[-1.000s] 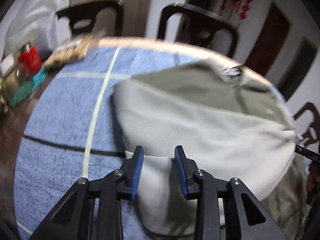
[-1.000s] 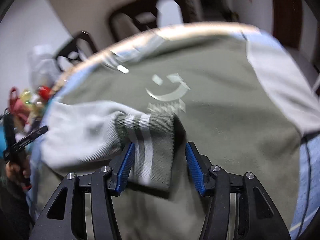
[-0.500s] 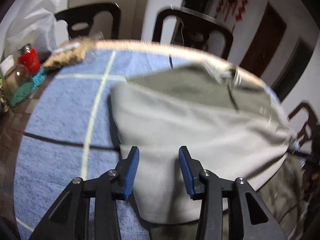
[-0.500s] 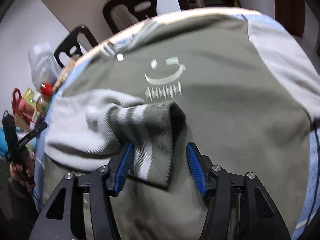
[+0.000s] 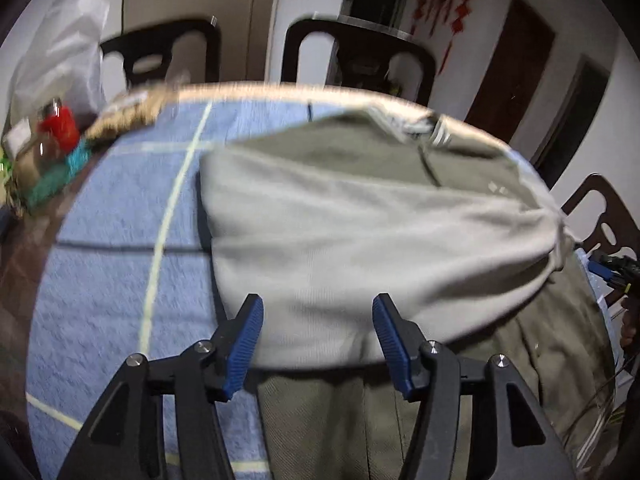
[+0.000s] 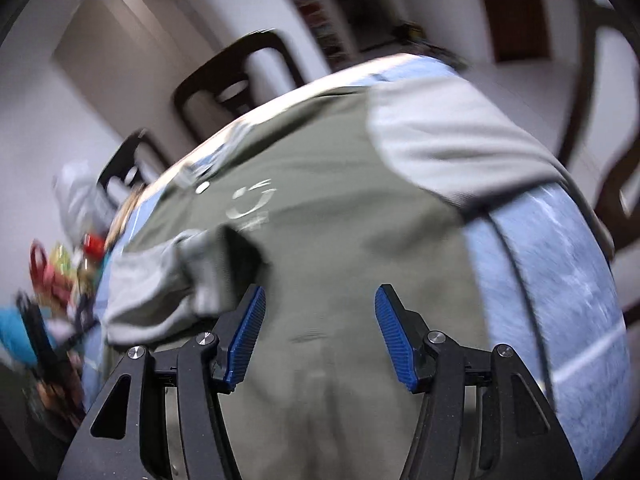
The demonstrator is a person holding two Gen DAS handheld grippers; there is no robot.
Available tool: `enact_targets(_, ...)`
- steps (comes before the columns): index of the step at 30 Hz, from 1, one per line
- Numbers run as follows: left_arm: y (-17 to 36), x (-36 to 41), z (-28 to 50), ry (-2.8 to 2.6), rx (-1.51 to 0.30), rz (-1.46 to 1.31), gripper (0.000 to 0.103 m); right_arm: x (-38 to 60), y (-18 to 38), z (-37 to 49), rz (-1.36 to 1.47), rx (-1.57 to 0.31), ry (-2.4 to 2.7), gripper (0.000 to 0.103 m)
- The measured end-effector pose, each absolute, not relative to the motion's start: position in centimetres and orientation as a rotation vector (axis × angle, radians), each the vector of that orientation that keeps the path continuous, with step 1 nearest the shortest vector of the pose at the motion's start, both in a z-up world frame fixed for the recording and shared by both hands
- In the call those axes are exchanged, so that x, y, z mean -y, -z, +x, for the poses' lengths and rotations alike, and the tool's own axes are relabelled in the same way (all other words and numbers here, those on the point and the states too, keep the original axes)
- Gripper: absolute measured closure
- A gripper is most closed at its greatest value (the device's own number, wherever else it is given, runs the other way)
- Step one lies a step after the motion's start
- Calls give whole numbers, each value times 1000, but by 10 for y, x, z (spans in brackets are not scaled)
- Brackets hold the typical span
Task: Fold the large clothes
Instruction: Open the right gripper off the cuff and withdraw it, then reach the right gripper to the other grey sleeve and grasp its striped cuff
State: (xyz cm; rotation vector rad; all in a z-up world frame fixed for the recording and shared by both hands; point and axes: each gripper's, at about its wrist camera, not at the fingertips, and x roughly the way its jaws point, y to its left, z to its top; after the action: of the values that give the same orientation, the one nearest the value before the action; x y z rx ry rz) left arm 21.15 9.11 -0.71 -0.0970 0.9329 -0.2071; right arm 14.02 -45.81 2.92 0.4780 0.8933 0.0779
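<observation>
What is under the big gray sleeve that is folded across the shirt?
Under the gray sleeve lies the olive green shirt, which shows above and below it. The shirt rests on the blue cloth. The covered part of the shirt cannot be seen.

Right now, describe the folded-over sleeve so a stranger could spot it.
Find the blue tablecloth, then the olive sweatshirt on it. The sleeve lies folded across its body: the only pale grey panel there, ending in an olive cuff.
</observation>
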Motion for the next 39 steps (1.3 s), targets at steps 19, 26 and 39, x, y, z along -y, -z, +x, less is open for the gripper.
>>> enact_targets(19, 1, -29, 220, 265, -906, -80, 38, 678, 37, 128, 1231, -794, 134, 31)
enact_targets(26, 3, -18, 224, 255, -919, -57, 37, 699, 89, 157, 1490, -840, 174, 31)
enact_targets(39, -7, -41, 219, 205, -890, -97, 37, 690, -31, 176, 1099, -547, 152, 98)
